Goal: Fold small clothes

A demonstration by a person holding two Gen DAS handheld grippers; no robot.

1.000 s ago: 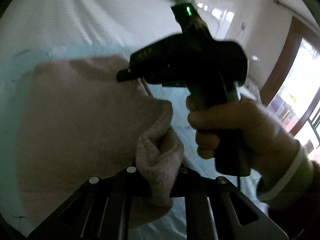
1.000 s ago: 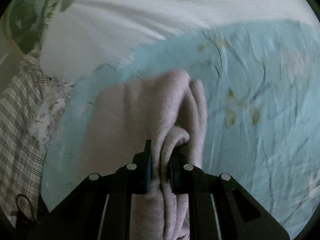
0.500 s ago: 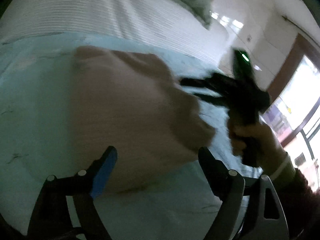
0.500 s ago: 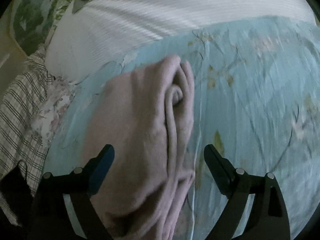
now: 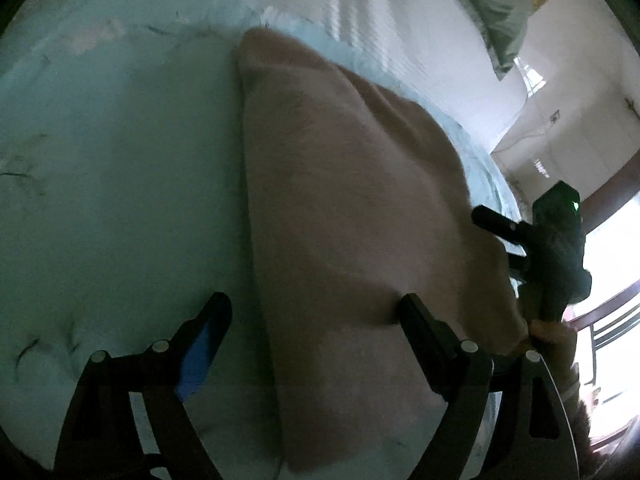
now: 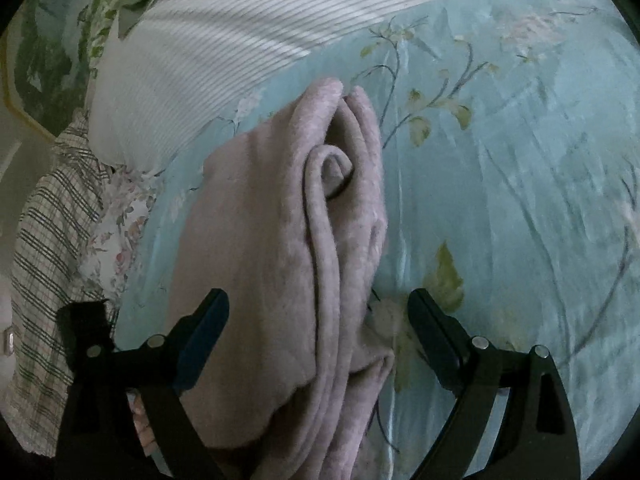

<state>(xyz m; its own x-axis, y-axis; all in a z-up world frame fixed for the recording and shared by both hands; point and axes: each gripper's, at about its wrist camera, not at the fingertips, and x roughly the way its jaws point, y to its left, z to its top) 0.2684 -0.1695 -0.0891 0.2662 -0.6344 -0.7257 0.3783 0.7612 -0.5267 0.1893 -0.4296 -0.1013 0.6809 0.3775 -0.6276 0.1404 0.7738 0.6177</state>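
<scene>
A pink fleece garment (image 5: pixel 352 240) lies folded on the light blue floral sheet (image 5: pixel 112 184). My left gripper (image 5: pixel 314 308) stands open over its near left edge; the right finger rests on the cloth and the left finger hangs over the sheet. In the right wrist view the garment (image 6: pixel 272 280) shows its stacked folded edges, with a small curl of cloth near the top. My right gripper (image 6: pixel 318 304) is open and straddles that edge without pressing it. In the left wrist view the right gripper (image 5: pixel 496 236) sits at the garment's far right side, held by a hand (image 5: pixel 548 332).
A white ribbed cover (image 6: pixel 200 60) lies beyond the garment. A checked cloth (image 6: pixel 48 240), a flowered cloth (image 6: pixel 120 240) and a green leafy pillow (image 6: pixel 52 40) sit at the left. A wall and a bright window with a brown frame (image 5: pixel 612 208) are at the right.
Both grippers were shut on the pink garment's folds and have let go and opened wide. The left gripper has slid left along the garment, which now lies flat on the sheet.
</scene>
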